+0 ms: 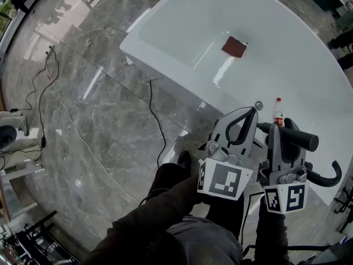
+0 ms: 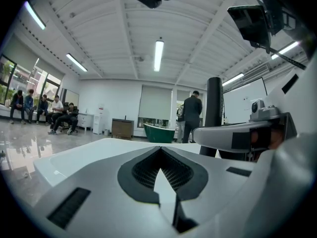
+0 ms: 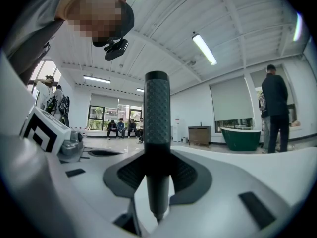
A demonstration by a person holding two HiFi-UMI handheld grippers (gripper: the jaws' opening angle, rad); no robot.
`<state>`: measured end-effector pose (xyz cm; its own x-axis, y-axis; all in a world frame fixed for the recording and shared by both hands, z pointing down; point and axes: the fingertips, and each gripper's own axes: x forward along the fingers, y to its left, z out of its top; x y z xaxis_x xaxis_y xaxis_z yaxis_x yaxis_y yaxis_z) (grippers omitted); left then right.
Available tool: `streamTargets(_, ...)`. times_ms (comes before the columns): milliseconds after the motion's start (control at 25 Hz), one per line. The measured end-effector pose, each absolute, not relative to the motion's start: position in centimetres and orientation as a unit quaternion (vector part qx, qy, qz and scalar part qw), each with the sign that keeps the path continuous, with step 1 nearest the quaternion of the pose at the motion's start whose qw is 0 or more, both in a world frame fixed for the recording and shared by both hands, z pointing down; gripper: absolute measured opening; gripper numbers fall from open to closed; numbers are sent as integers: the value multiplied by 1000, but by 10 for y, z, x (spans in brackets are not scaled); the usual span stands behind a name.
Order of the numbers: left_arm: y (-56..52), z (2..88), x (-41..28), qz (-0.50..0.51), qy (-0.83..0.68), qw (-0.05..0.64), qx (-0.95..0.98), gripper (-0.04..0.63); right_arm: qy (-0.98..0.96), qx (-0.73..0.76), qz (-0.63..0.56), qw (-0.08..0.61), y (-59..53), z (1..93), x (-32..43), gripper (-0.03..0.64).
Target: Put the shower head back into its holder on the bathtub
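Grey marble floor (image 1: 99, 109), white bathtub (image 1: 182, 32), bright hall. My right gripper (image 3: 157, 180) is clenched on the dark, knurled shower head (image 3: 157, 128), near the tub's rim. My left gripper (image 2: 160, 155) is pinched together, empty.

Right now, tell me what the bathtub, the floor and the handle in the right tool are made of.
Bathtub: glossy white, probably acrylic or enamel; bright highlights streak it. Floor: polished grey veined stone or stone-look tile, mirroring light. Shower head handle: dark, matte, diamond-textured grip, likely rubber or plastic.
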<state>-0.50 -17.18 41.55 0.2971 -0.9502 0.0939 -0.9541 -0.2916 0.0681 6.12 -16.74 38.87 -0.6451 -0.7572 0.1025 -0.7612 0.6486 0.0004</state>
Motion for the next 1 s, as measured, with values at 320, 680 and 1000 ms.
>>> streamTargets(320, -173, 429, -1, 20, -589, 58, 806, 3, -904, 423, 27, 50, -169, 405, 67, 132)
streamTargets(680, -172, 442, 2, 21, -588, 63, 807, 3, -904, 424, 28, 53, -169, 419, 68, 132)
streamTargets(1000, -172, 449, 0, 23, -590, 61, 805, 3, -903, 425, 28, 53, -170, 428, 69, 132)
